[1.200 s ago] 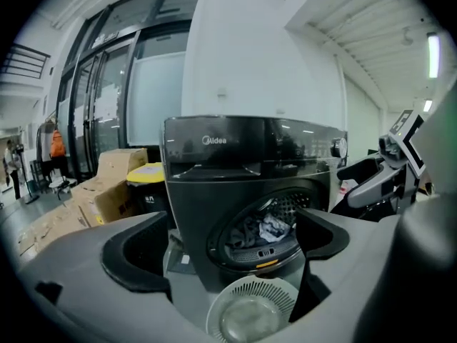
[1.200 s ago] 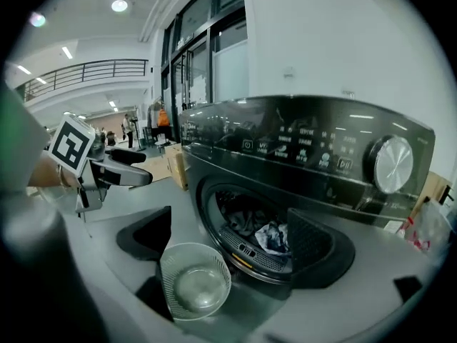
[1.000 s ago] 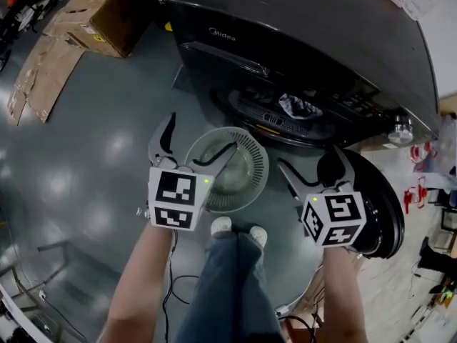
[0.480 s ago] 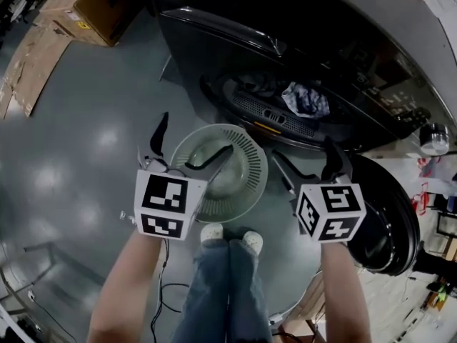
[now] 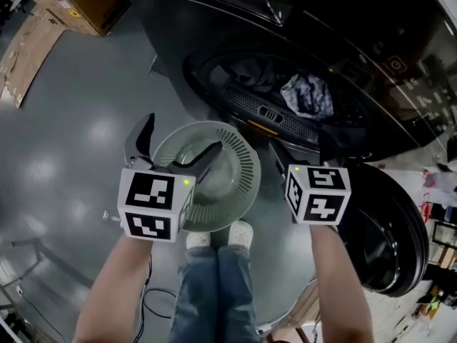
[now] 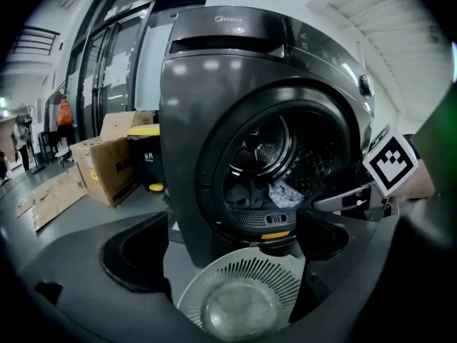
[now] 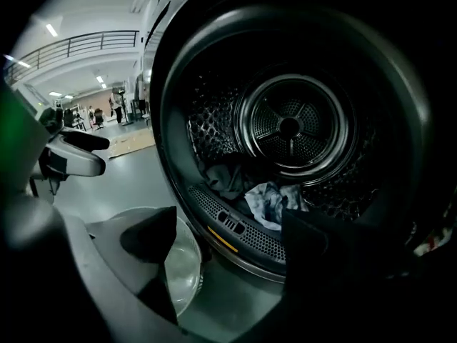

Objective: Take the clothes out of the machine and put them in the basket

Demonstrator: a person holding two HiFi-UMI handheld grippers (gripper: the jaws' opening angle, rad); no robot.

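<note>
L gripper (image 5: 180, 136): jaws apart, gripping nothing; basket (image 5: 246, 168) shows btwn them, lower down. R gripper (image 5: 303, 148): jaws apart, just been closing a little, nothing btwn them; pointed at drum opening. Basket stands on floor (image 5: 86, 141) just in front of machine (image 5: 207, 27). Clothes (image 5: 307, 95), a pale patterned piece beside a dark one, lie inside drum near front lip. Door (image 5: 389, 241) swung open at R. Cardboard box (image 5: 86, 2) on floor, far L.

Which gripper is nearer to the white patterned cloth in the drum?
Right. The right gripper, whose empty, open jaws have just been closing, is at the drum opening below the cloth; the left gripper is farther, above the basket.
</note>
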